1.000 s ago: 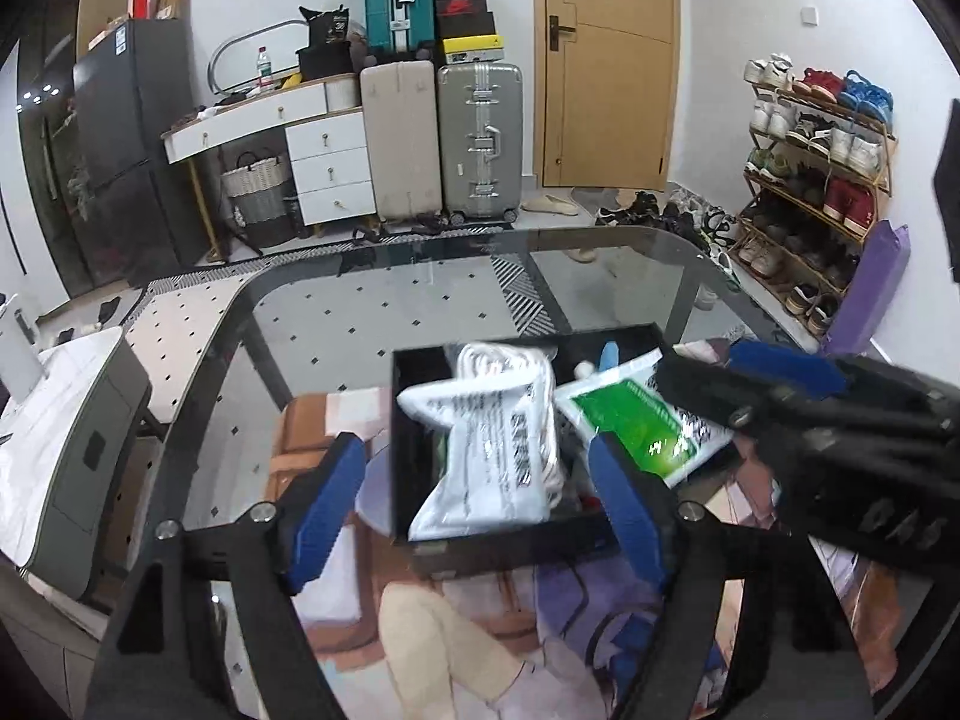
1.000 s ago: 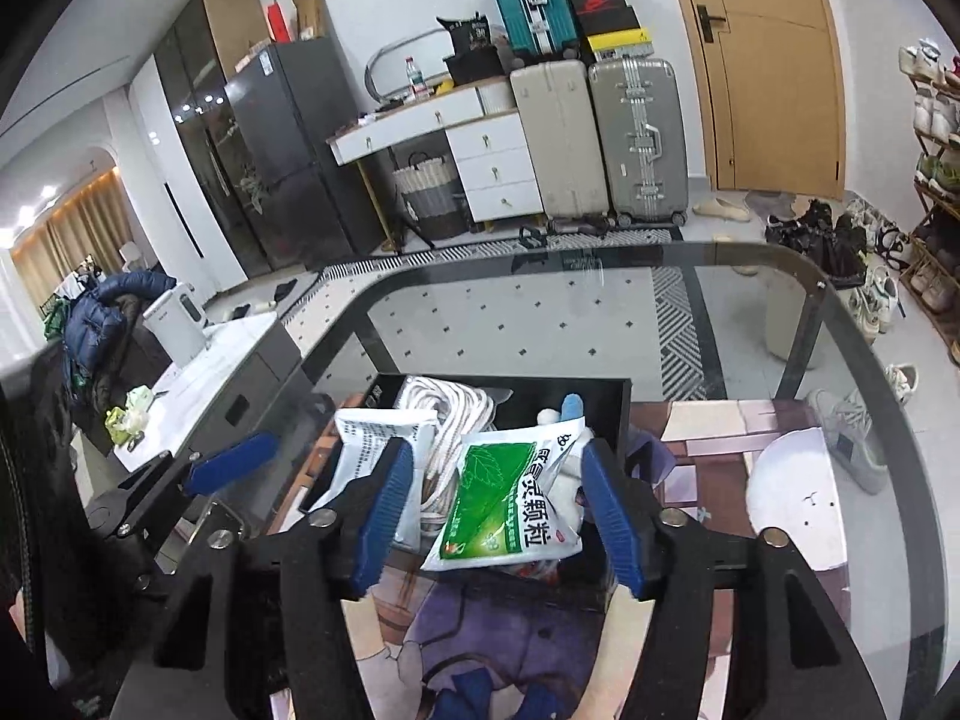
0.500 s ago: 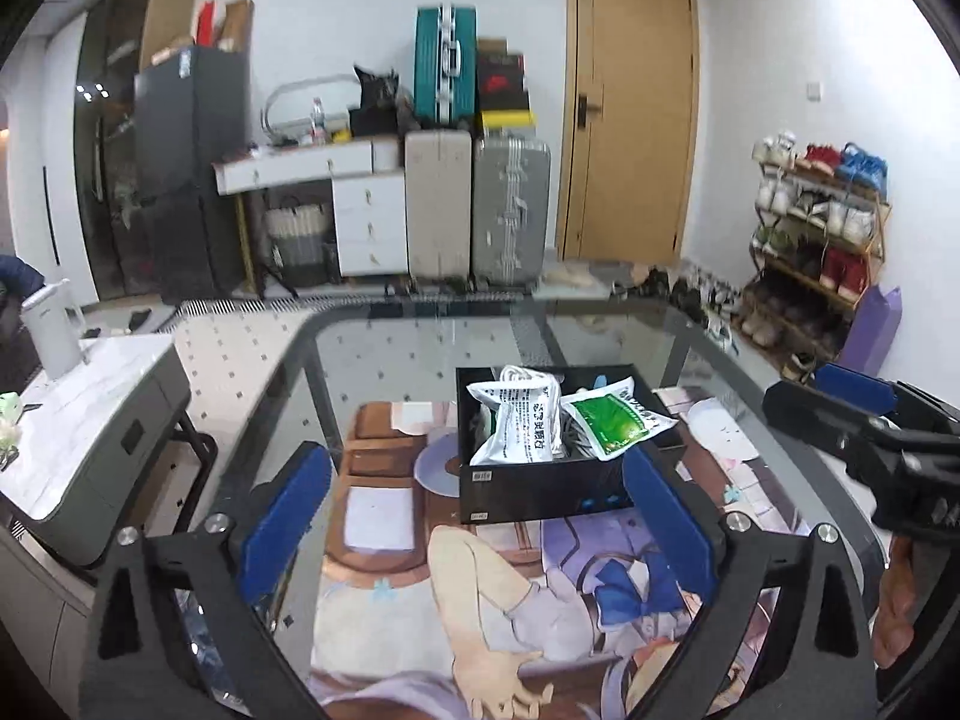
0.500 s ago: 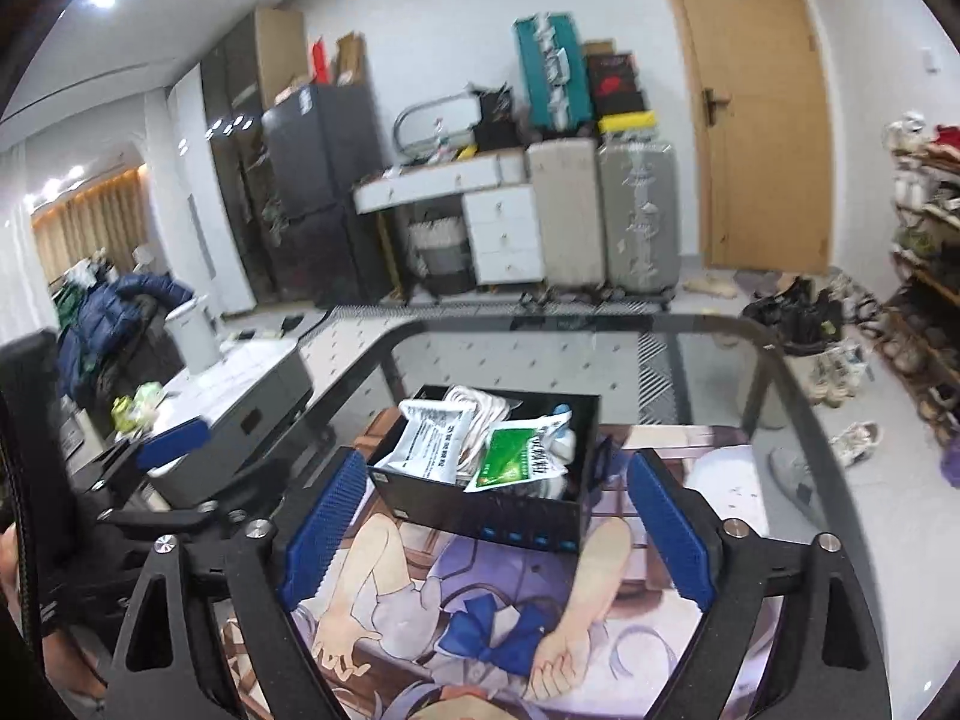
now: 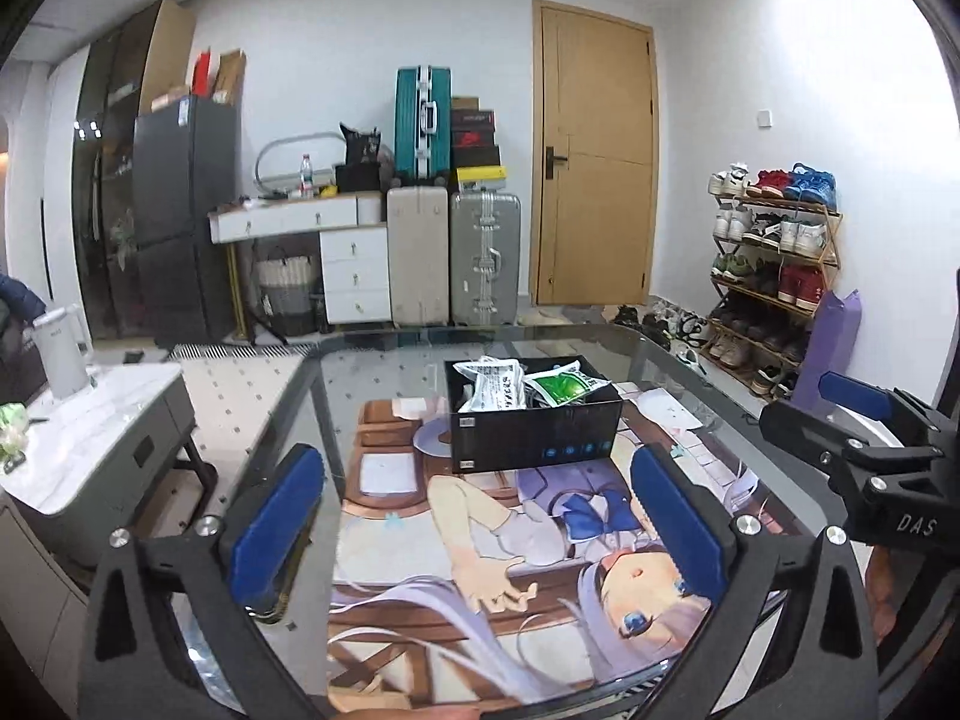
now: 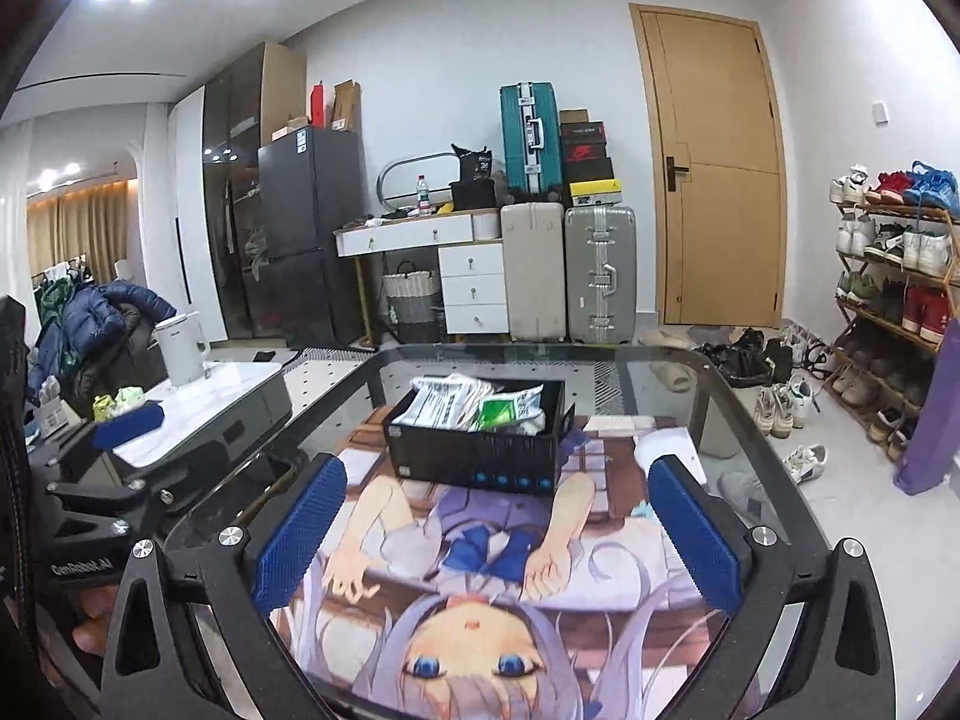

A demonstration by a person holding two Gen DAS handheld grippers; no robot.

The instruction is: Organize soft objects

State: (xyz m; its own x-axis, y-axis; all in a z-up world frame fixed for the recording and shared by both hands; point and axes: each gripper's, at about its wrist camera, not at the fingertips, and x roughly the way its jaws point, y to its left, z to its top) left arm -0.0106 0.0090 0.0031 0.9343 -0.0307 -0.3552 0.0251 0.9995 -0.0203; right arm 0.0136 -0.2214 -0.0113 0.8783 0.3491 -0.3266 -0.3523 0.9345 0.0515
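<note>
A black box (image 5: 534,435) stands on the glass table and holds a white soft pouch (image 5: 492,387) and a green-and-white pouch (image 5: 564,385). The box (image 6: 474,450), white pouch (image 6: 447,399) and green pouch (image 6: 501,411) also show in the right wrist view. My left gripper (image 5: 480,531) is open and empty, well back from the box near the table's front edge. My right gripper (image 6: 492,540) is open and empty, also back from the box. The right gripper also shows at the right edge of the left wrist view (image 5: 864,438).
A printed anime mat (image 5: 480,570) covers the glass table (image 5: 678,354). A grey side cabinet with a white kettle (image 5: 60,354) stands to the left. Suitcases (image 5: 450,258), a white desk, a door and a shoe rack (image 5: 768,276) line the room behind.
Both grippers have pulled back and up from the box, which now looks smaller and farther. Both stay open, and the pouches stay in the box.
</note>
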